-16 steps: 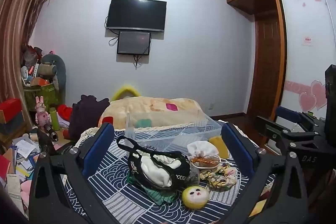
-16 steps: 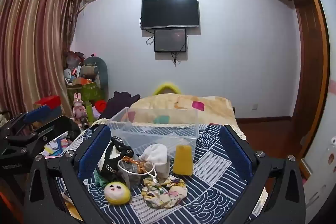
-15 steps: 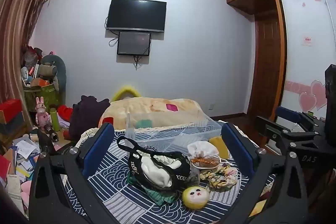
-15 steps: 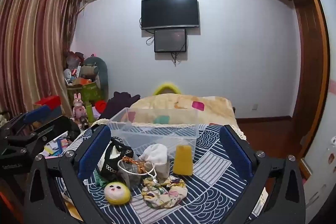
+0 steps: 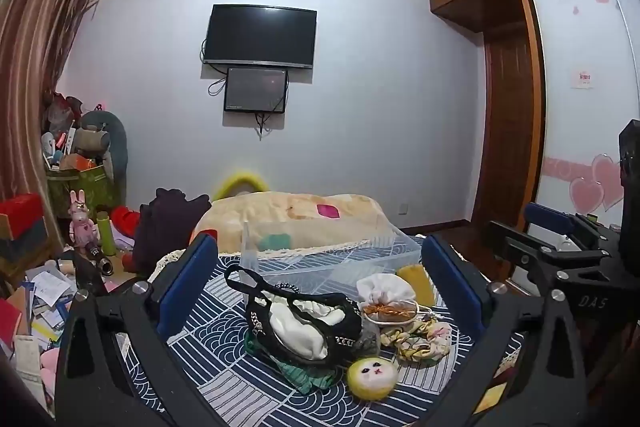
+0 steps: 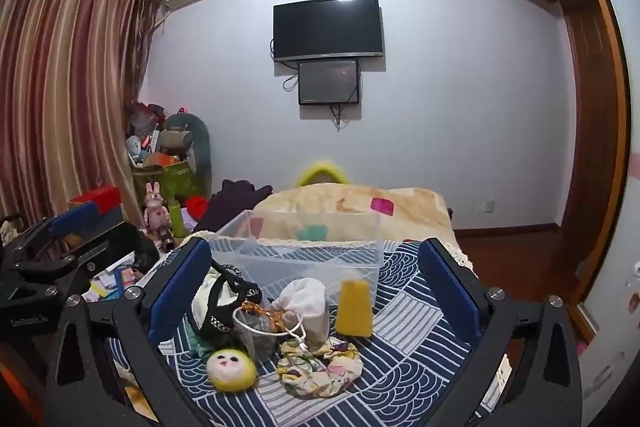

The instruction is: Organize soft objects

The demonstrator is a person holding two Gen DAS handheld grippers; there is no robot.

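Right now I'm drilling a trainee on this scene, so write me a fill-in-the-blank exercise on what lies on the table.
1. The clear plastic bin behind the soft objects holds ____.
2. The round yellow plush has a ____ on its front.
3. The floral scrunchie lies to the ____ of that plush in the right wrist view.
4. The left tongs and the right tongs both stand ____.

Missing words: nothing; face; right; open

Green cloth (image 5: pixel 304 377) under black bag (image 5: pixel 320 311)
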